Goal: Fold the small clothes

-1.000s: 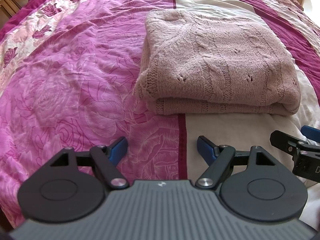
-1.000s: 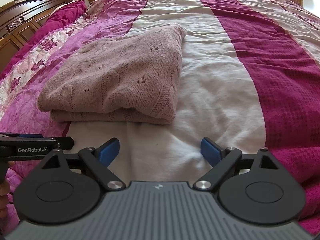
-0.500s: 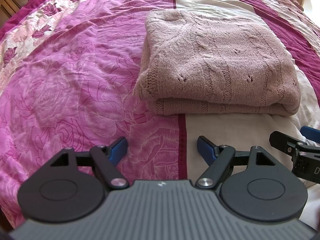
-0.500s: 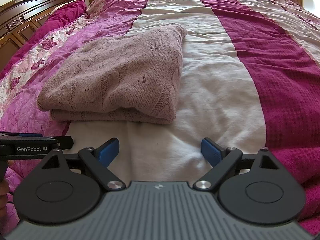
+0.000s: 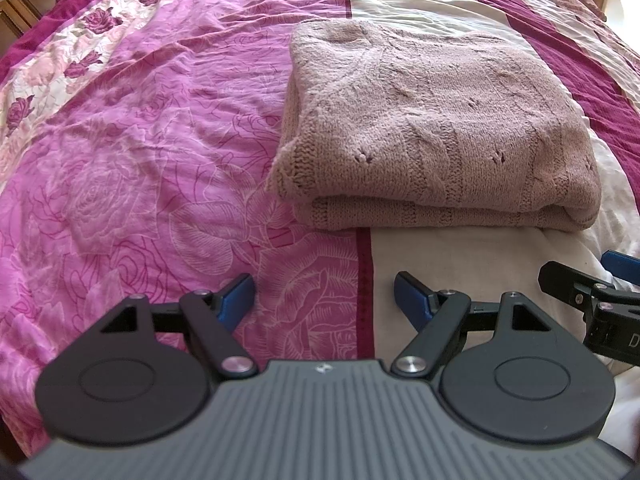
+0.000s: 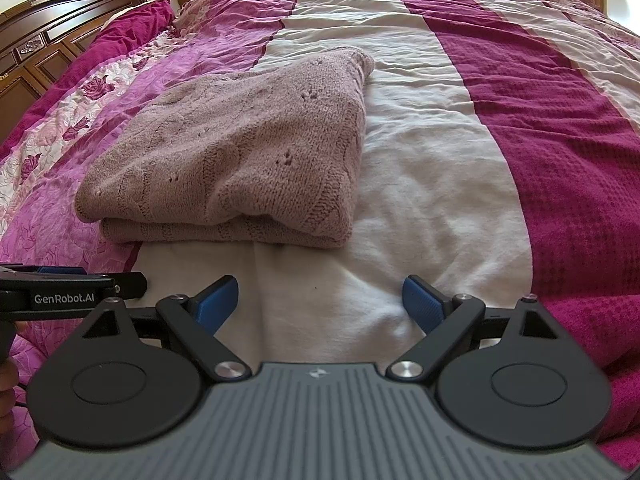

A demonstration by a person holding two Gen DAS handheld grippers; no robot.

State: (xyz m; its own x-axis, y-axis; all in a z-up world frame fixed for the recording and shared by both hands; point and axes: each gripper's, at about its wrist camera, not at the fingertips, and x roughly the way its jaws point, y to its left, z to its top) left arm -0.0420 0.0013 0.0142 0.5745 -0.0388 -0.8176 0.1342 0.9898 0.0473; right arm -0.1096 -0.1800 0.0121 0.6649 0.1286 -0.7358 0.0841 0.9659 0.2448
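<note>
A dusty-pink knitted sweater [image 5: 432,128] lies folded in a thick rectangle on the bed; the right wrist view shows it [image 6: 240,160] at centre left. My left gripper [image 5: 324,294] hovers just short of the sweater's near folded edge, jaws wide apart, with only bedspread between the blue pads. My right gripper [image 6: 318,300] is also open and empty, over the cream stripe in front of the sweater's near right corner. Each gripper shows in the other's view: the right one at the right edge [image 5: 592,292], the left one at the left edge [image 6: 72,292].
The bedspread [image 5: 140,140] has pink rose print on the left, a cream stripe [image 6: 420,152] in the middle and a magenta band [image 6: 560,140] on the right. A dark wooden headboard [image 6: 48,36] and shelves stand at the far left. A hand [image 6: 8,384] shows at the left edge.
</note>
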